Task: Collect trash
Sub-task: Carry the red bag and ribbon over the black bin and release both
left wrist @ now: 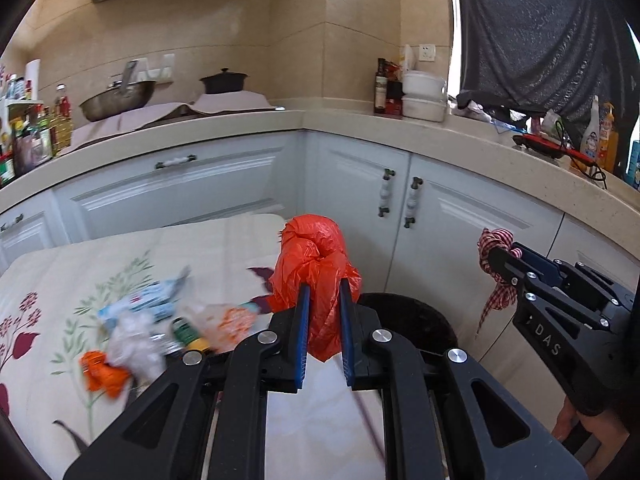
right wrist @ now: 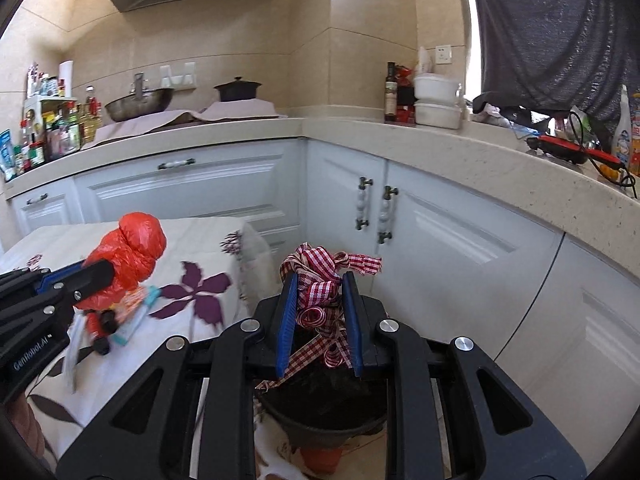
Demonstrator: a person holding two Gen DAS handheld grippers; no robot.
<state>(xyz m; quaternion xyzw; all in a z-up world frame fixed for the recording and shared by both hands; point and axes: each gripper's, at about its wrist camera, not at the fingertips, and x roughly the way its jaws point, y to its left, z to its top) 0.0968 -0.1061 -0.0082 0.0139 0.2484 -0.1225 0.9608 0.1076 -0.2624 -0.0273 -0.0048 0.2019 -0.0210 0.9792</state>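
Two bits of trash held up near the black bin.

Crumpled orange plastic bag (left wrist: 316, 280) pinched in the left gripper (left wrist: 324, 292), above the table edge beside the bin (left wrist: 416, 320). Red-checked ribbon (right wrist: 320, 280) clamped in the right gripper (right wrist: 320, 280), right over the bin. More wrappers (left wrist: 152, 320) blurred on the flowered tablecloth (left wrist: 60, 280). White cabinets (left wrist: 360, 184) and counter (left wrist: 340, 120) behind.
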